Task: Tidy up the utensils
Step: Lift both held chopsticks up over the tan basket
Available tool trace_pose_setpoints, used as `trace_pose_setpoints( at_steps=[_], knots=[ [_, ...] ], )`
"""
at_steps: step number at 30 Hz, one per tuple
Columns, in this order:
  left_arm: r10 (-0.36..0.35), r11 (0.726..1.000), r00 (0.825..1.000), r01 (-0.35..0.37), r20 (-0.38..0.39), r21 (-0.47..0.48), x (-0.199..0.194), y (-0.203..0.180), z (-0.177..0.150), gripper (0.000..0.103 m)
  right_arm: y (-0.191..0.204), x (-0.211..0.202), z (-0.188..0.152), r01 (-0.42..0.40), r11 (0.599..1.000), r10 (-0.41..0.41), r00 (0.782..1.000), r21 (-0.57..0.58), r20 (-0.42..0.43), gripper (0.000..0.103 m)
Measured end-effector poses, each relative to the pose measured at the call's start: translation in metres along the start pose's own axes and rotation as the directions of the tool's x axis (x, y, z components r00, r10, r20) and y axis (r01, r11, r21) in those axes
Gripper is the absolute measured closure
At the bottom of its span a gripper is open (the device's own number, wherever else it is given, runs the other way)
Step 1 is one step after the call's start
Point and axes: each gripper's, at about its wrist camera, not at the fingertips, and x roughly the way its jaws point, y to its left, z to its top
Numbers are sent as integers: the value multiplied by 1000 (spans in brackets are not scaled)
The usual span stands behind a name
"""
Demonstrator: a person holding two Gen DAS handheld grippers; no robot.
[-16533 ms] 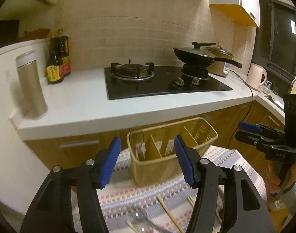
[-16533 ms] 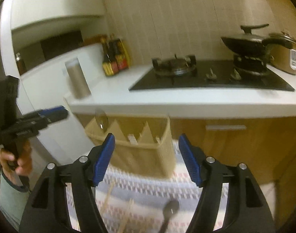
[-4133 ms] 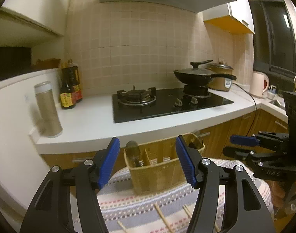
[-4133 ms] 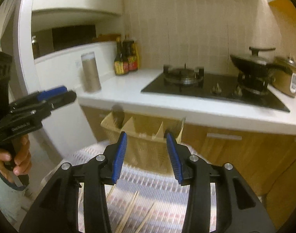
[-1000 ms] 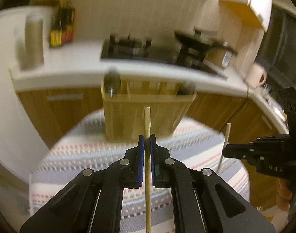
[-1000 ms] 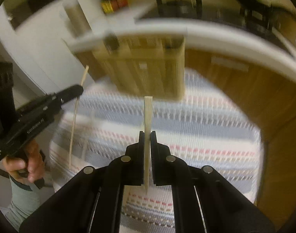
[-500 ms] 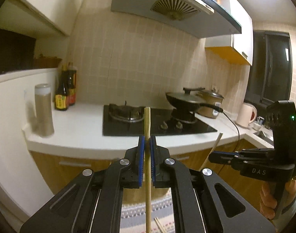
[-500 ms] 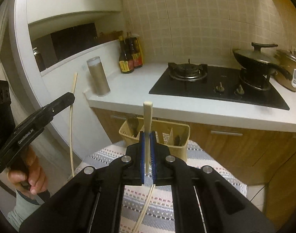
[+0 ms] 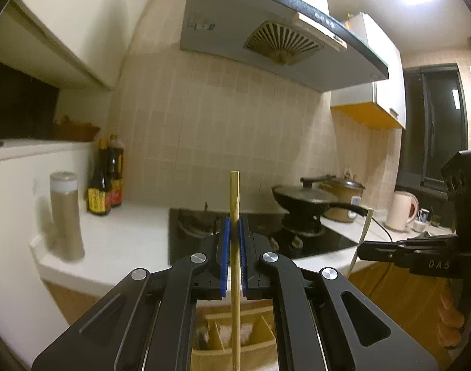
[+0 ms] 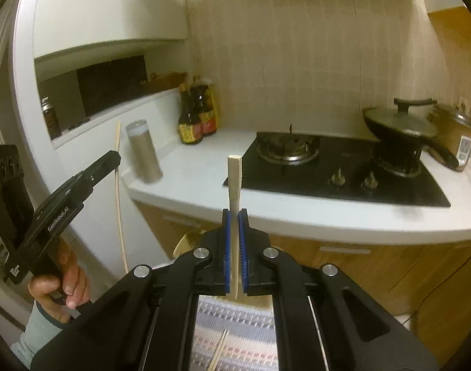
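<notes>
My left gripper (image 9: 234, 225) is shut on a wooden chopstick (image 9: 234, 204) that stands upright, its lower end over the yellow utensil basket (image 9: 235, 330) below. My right gripper (image 10: 234, 216) is shut on a second chopstick (image 10: 234, 182), also upright. Each gripper shows in the other's view with its chopstick: the right one (image 9: 364, 249) at the right of the left wrist view, the left one (image 10: 114, 159) at the left of the right wrist view. A spoon's bowl (image 9: 200, 335) sits in the basket's left compartment. Another loose chopstick (image 10: 218, 351) lies on the striped cloth (image 10: 235, 340).
A white counter (image 10: 297, 213) holds a gas hob (image 10: 334, 170), a lidded pan (image 10: 399, 126), a rice cooker (image 10: 455, 136), sauce bottles (image 10: 198, 120) and a steel flask (image 10: 144, 156). A kettle (image 9: 401, 210) stands at the far right. Wooden cabinets are under the counter.
Both grippers have tilted up and risen a little with their chopsticks still held. The basket now sits lower in both views.
</notes>
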Motion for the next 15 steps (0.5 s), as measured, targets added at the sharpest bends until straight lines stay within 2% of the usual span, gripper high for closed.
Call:
trace_pose_setpoints(
  at_steps=[6,10,15],
  knots=[
    [-9,1000,999,10,46,-15,32,15,-8,99,-12,30,13,39,999,-39,999,-8,32,99],
    [-4,999,998,7,62,-43,53,28,-24,99,-25,55,11,39,999,-39,999,1,25,100],
    [21,999,998,-19,66,-34,73,35,-44,99,-36,79,4,27,1000,-27,1000,6,-3,100]
  ],
)
